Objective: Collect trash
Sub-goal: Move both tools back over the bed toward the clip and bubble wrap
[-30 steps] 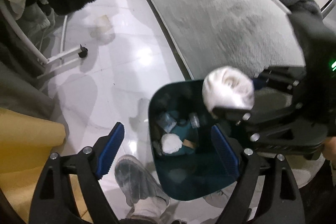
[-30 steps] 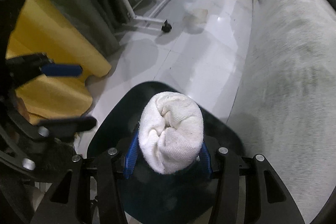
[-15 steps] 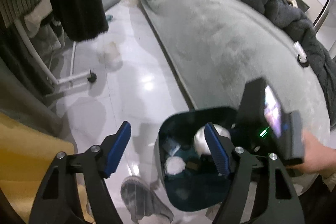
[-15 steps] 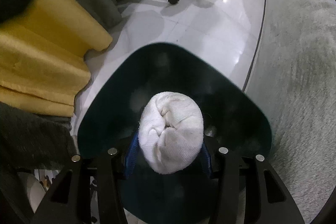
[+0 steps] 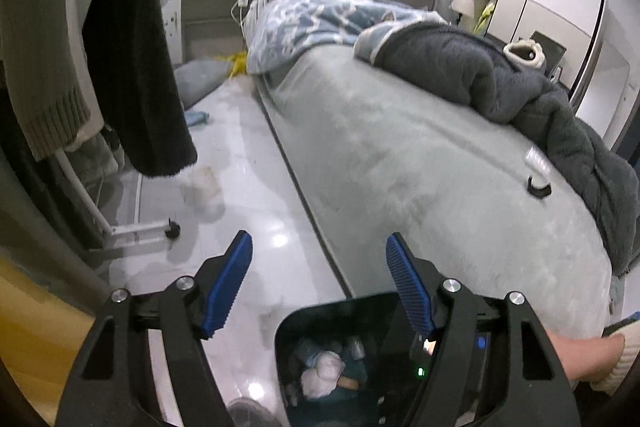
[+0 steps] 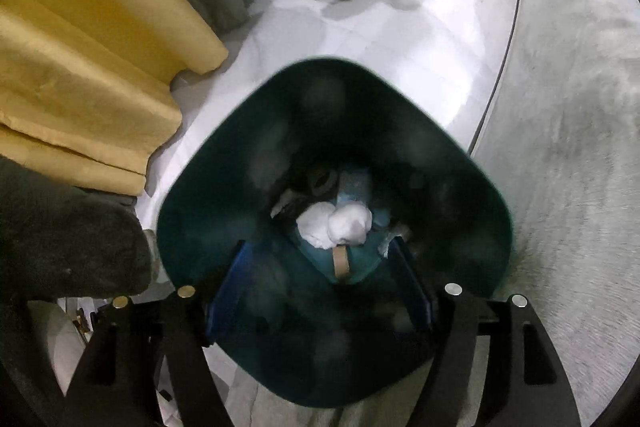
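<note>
Much of the bin's (image 6: 472, 227) interior is dark in your right wrist view, and its near rim is cut off behind the gripper frame. At the bottom you can make out two white wads (image 6: 335, 223) lying touching each other, a tan strip (image 6: 341, 262) just in front of them, a pale blue piece (image 6: 354, 185) behind, and a dark round item that is too dim to identify. In your left wrist view only the bin's far rim (image 5: 340, 307) and part of its contents show; the rest is hidden by the gripper arms, and the white wad (image 5: 323, 373) there appears blurred.

Your right gripper (image 6: 320, 291) is held above the bin's mouth, pointing down into it. Its blue pads (image 6: 228, 287) stand wide apart and hold nothing. Your right forearm (image 5: 576, 355) enters the left wrist view from the right edge.

Your left gripper (image 5: 318, 287) is tilted up, facing along the bed (image 5: 420, 163) and the white floor (image 5: 256, 203). Its jaws are spread wide and empty, with the bin below and between them.

The bin stands on the floor just beside the bed, near the yellow curtain (image 6: 80, 67).
</note>
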The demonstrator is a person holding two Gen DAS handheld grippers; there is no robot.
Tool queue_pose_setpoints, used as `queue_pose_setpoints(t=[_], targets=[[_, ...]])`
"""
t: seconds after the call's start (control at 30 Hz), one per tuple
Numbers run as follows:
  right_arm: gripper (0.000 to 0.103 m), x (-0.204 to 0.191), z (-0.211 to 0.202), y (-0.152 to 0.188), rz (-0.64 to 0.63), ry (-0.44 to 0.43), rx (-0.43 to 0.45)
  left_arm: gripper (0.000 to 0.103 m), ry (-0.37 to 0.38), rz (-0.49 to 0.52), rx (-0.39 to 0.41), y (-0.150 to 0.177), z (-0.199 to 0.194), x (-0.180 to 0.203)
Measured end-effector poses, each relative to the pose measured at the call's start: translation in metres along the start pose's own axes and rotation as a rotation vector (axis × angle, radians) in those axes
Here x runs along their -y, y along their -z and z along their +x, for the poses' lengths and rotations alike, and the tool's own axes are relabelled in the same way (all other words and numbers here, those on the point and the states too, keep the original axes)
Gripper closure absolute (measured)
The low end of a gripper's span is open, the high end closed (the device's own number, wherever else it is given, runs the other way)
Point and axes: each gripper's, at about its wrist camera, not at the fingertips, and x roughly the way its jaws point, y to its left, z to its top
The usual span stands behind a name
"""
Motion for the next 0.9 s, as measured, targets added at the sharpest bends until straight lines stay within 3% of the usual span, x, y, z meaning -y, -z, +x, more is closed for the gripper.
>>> queue_pose_setpoints(t=[0.2,0.4,0.73,0.9], targets=[[0.030,0.002,-0.041,0.002,-0.008,0.009,0.116,0.028,-0.027,-0.006,0.091,-0.019,-0.009,0.017],[0.028,0.013,-0.083,0.010,-0.015,0.033,0.240,0.019,-0.043,-0.034,0.157,-0.034,-0.015,0.029],[0.024,0.071,-0.149,0.042,0.046,0.162,0.472,0.011,-0.012,-0.022,0.236,-0.053,-0.019,0.069],[0.022,0.103,-0.171,0.059,0.123,0.197,0.554,0.010,-0.007,0.006,0.238,-0.058,-0.010,0.094]])
